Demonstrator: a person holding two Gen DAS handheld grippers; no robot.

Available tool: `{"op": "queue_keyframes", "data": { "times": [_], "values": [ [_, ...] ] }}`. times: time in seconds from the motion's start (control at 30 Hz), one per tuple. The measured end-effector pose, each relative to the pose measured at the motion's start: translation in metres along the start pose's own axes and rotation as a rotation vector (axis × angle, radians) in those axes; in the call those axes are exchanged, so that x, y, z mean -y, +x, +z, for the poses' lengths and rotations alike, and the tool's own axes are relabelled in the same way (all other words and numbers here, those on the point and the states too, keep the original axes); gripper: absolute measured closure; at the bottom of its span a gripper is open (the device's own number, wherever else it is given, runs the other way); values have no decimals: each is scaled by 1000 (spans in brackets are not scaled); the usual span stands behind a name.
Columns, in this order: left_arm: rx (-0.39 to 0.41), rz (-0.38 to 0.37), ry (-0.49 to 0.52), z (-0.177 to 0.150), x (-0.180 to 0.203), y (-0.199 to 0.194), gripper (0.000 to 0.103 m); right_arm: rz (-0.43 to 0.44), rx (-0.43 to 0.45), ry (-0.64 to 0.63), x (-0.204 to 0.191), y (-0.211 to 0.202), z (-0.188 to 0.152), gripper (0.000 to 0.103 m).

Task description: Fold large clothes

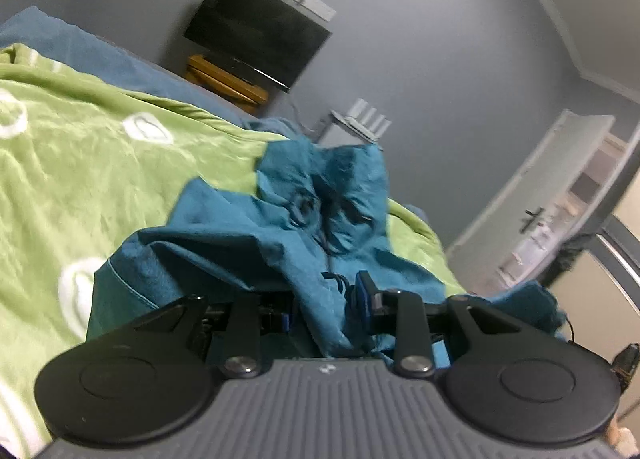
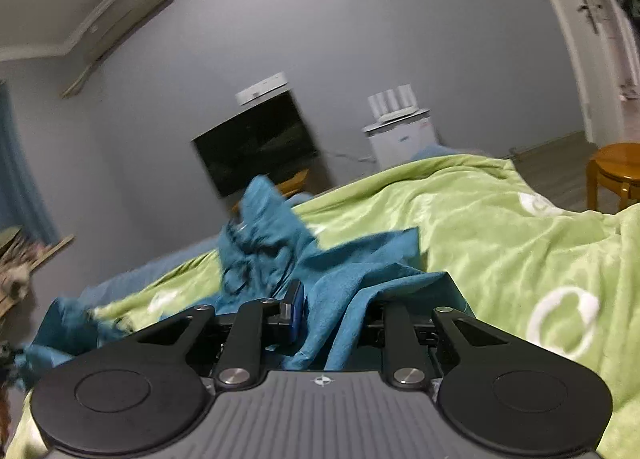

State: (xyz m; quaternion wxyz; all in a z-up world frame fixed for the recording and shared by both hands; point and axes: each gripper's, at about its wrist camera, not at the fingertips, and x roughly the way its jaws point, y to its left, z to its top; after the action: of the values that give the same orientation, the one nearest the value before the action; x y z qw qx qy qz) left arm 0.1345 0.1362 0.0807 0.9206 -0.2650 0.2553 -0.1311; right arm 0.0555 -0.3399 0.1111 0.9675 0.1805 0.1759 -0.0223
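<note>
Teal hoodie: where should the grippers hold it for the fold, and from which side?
Grip the teal hoodie along its near edge, coming from the near side of the green blanket. Left gripper and right gripper already pinch bunched cloth there; hood lies far.

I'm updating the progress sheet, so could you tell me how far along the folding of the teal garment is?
Early. Done: both the left gripper and right gripper are shut on the teal garment. In hand: it is raised by that cloth above the green blanket. Left: no neat fold shows; the fabric is bunched and wrinkled, so all the folding remains.
</note>
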Motion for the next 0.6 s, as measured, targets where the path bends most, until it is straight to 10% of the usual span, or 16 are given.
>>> {"op": "queue_keyframes", "data": {
  "times": [0.6],
  "values": [
    [-38,167,43,41,-50,150,75,-134,-37,32,9,188,20,77]
  ]
}}
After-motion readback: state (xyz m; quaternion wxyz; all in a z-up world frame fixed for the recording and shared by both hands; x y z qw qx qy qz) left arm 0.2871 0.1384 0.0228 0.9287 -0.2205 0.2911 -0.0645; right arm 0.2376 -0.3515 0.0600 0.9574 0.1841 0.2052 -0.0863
